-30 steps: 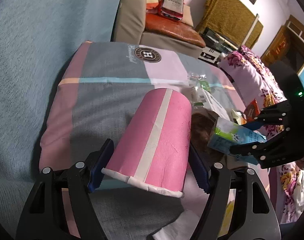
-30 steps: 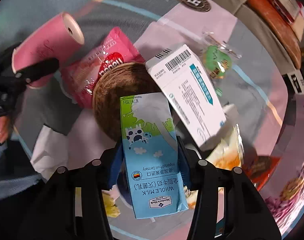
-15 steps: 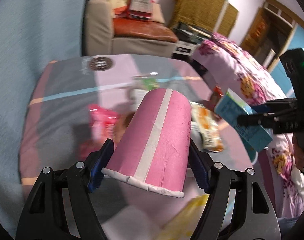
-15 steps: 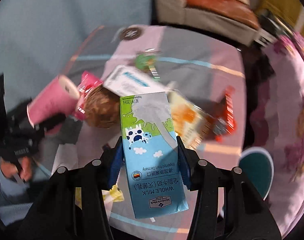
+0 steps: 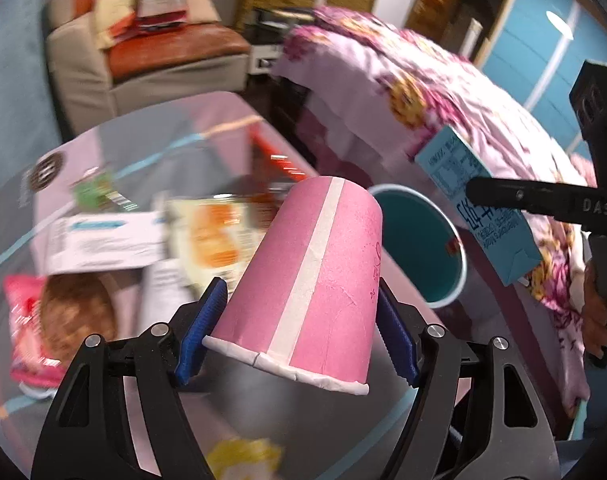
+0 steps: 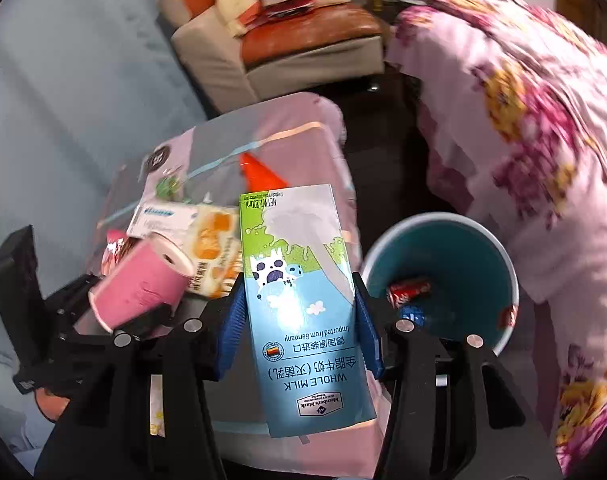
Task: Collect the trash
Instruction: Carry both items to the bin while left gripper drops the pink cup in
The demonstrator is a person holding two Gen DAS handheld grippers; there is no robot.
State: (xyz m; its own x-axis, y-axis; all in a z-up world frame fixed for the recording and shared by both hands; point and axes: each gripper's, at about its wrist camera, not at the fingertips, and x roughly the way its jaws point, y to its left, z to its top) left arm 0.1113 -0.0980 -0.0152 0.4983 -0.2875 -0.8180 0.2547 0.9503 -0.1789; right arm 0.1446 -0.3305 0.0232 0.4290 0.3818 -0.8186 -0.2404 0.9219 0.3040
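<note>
My left gripper (image 5: 299, 328) is shut on a pink paper cup (image 5: 311, 276), held bottom-forward above the table. It also shows in the right wrist view (image 6: 143, 280). My right gripper (image 6: 299, 320) is shut on a blue-green whole milk carton (image 6: 299, 300), held upright; the carton shows in the left wrist view (image 5: 479, 204) near the teal bin. The teal trash bin (image 6: 463, 264) stands beside the table, right of the carton, with a red can (image 6: 409, 292) inside. It shows behind the cup in the left wrist view (image 5: 419, 248).
Wrappers lie on the patchwork-covered table (image 6: 303, 140): a white box (image 5: 103, 240), an orange snack pack (image 5: 211, 232), a pink packet (image 5: 27, 344), a red wrapper (image 6: 259, 172). A floral-covered bed (image 6: 523, 120) is at the right, an armchair (image 6: 271, 40) behind.
Both grippers have swung to the right with their loads, away from the litter pile. The teal bin has come into view close to the cup and the carton.
</note>
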